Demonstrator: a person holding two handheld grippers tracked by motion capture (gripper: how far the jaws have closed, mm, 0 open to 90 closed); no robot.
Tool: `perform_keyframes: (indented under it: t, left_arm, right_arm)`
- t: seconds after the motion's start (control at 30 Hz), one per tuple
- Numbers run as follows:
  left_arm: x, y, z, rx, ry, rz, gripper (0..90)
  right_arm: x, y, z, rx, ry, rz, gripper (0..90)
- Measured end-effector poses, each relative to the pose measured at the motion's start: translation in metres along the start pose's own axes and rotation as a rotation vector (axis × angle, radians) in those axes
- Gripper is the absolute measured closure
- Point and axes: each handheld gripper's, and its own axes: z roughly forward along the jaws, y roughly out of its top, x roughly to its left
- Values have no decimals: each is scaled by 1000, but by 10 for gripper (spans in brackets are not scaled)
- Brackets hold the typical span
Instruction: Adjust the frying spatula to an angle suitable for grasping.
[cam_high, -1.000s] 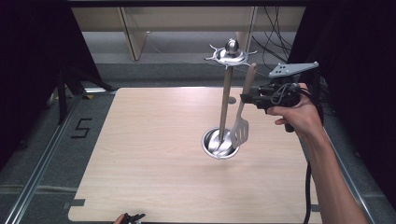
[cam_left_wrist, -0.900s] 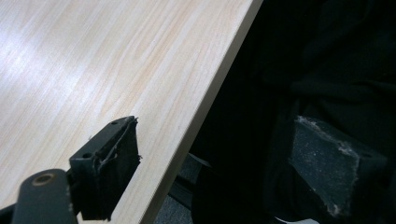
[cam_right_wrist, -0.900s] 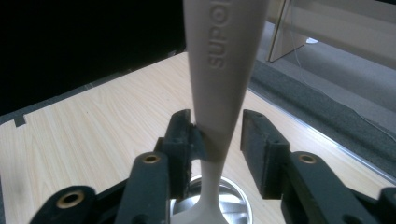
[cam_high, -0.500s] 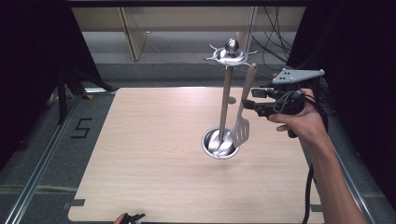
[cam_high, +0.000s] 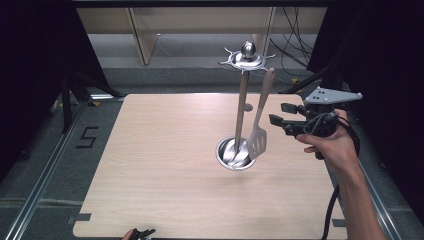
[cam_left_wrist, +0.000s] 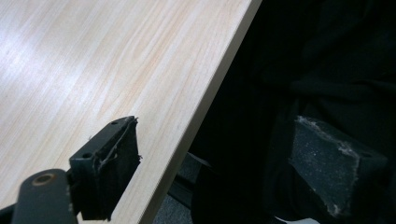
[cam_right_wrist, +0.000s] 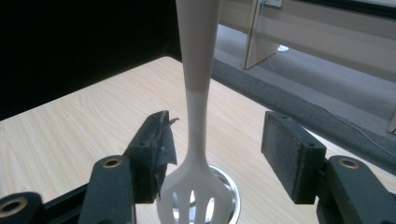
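A steel utensil stand (cam_high: 235, 154) rises from a round base at the table's middle right to a hooked top (cam_high: 246, 59). From that top hangs a pale slotted spatula (cam_high: 259, 127), its blade just over the base. My right gripper (cam_high: 280, 113) is open a short way to the right of the spatula handle, not touching it. In the right gripper view the spatula (cam_right_wrist: 196, 116) hangs just ahead of the right gripper (cam_right_wrist: 215, 149), seen between its spread jaws. My left gripper (cam_high: 142, 233) is open at the table's near edge, holding nothing, with one pad over the wood and the left gripper (cam_left_wrist: 219, 163) straddling the edge.
The light wooden table (cam_high: 165, 150) has bare room to the left of and in front of the stand. Dark curtains flank both sides. A shelf unit (cam_high: 150, 35) and cables (cam_high: 295, 45) lie beyond the far edge. The table edge (cam_left_wrist: 196, 121) drops to darkness.
My right gripper has drawn back to the right and slightly down, away from the spatula handle. The spatula stays hanging on the stand. The left gripper has not moved.
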Motion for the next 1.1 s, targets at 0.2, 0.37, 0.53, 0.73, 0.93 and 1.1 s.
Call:
perform_keyframes:
  t: [0.2, 0.37, 0.53, 0.73, 0.93, 1.1]
  left_arm:
    - [0, 0, 2, 2, -11, -6, 149]
    - [0, 0, 1, 3, -1, -7, 149]
    - [0, 0, 2, 0, 17, -8, 149]
    - [0, 0, 1, 3, 1, -8, 149]
    - [0, 0, 1, -1, -9, -10, 149]
    - [0, 0, 1, 0, 3, -13, 149]
  right_arm:
    - [-1, -21, -6, -10, -18, 24, 428]
    - [3, -37, -7, -16, -24, 28, 419]
    - [6, -55, 0, -12, -4, 50, 416]
    - [7, -71, 4, 23, -4, 45, 409]
    - [8, -80, 6, 42, -5, 61, 411]
    - [8, -86, 3, 40, -14, 62, 408]
